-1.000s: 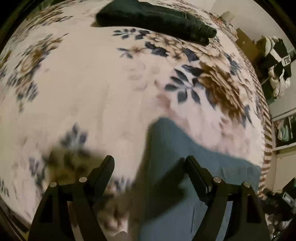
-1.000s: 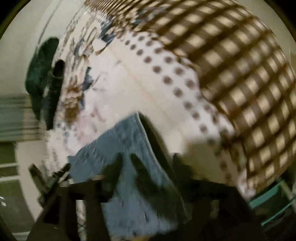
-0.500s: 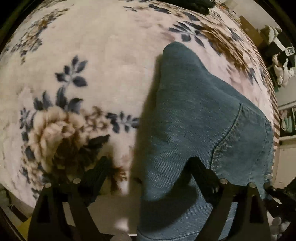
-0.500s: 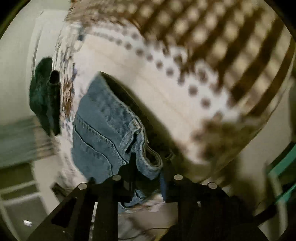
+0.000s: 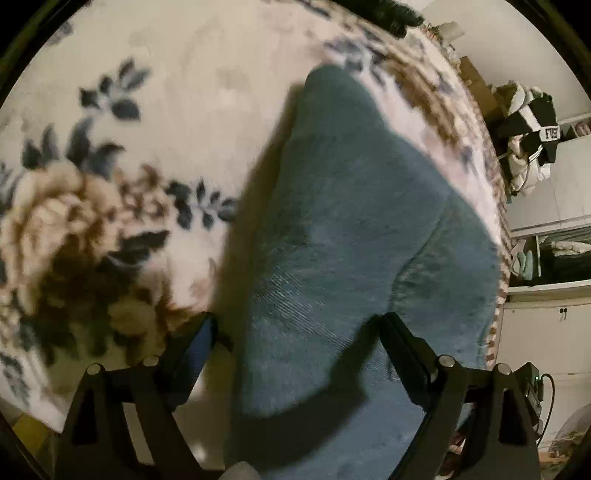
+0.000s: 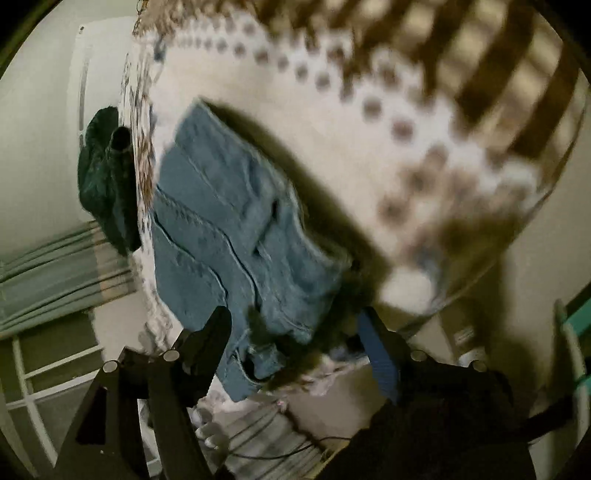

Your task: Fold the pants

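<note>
One pair of blue denim pants. One dark green garment. One floral blanket. Two claws: left claw, right claw. One striped clothing heap.

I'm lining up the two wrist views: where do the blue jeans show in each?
Left wrist: the blue jeans fill the centre and lower right, running down between the open fingers.
Right wrist: the blue jeans lie centre-left, reaching the fingers.
Shared landmark: the dark green garment at the blanket's far edge, seen at left in the right view.
</note>
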Available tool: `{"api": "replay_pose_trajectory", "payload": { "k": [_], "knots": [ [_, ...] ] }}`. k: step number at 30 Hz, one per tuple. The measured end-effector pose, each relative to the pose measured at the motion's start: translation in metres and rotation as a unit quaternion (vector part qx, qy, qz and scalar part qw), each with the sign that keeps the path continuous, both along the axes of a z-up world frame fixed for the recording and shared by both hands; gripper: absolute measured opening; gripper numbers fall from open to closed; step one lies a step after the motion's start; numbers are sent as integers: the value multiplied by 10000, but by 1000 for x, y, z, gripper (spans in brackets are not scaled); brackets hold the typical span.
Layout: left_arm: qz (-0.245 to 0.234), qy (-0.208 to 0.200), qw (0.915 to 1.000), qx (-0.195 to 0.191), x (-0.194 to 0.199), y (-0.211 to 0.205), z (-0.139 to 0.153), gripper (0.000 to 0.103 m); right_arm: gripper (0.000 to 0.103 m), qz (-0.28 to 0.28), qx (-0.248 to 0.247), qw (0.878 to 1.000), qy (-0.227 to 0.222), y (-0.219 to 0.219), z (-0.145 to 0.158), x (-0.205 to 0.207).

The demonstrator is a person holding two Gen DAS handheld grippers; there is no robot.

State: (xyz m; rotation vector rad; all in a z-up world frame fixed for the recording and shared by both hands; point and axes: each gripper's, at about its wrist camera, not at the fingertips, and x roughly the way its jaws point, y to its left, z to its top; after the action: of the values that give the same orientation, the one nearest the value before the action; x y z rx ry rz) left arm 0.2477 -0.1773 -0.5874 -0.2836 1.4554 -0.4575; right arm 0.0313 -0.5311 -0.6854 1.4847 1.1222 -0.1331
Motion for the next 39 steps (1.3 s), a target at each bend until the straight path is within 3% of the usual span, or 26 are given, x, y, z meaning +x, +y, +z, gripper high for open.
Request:
{"api": "replay_pose_trajectory", "payload": {
  "k": [1,3,4,5,7,13,16,19,23,24,25,26,28,30,35,39],
  "knots": [
    [-6,-27,10000,-19,1,-1,-2,94,75,59,45,10000,-21,6,-9,4],
    [-63,-82,9999,15,1,-5,-2,95,84,43,20,9999,-152,13,-19,13],
    [-88,-103,9999,8,1,-4,-1,95,94,-47,64,9996,-278,14,-20,16],
    [-88,-106,9999,-15,2,-5,-1,95,96,-164,135,9989,-428,14,-19,18],
    [-79,-108,9999,-62,2,-5,1,95,96,-353,140,9966,-730,13,-16,21],
    [-35,-135,9998,-166,2,-2,-1,95,96,-632,221,9933,-941,14,-24,38],
    [20,-128,9995,-301,-1,10,-1,95,94,-677,289,9866,-1458,17,-8,51],
    [100,-124,9993,-328,-1,13,-2,95,94,-447,-24,9914,-1231,15,-14,63],
    [235,-164,9989,-358,-3,15,-1,93,93,-363,-54,9924,-1172,16,-19,69],
    [229,-205,9989,-347,-4,15,0,90,92,-328,-111,9925,-1176,18,-17,70],
    [205,-263,9989,-335,-5,14,1,82,84,-306,-190,9927,-1151,20,-15,70],
    [139,-315,9987,-388,-6,13,4,51,67,-270,-282,9937,-1048,22,-13,67],
    [132,-360,9984,-404,-9,11,10,40,49,-208,-405,9946,-935,31,-17,68],
    [181,-419,9979,-452,-12,15,20,23,44,-193,-535,9943,-906,30,-16,71],
    [201,-472,9972,-538,-17,15,54,15,36,-162,-802,9933,-814,36,9,76],
    [123,-549,9967,-592,-18,9,93,14,34,-144,-934,9912,-931,41,49,78]
  ]
}}
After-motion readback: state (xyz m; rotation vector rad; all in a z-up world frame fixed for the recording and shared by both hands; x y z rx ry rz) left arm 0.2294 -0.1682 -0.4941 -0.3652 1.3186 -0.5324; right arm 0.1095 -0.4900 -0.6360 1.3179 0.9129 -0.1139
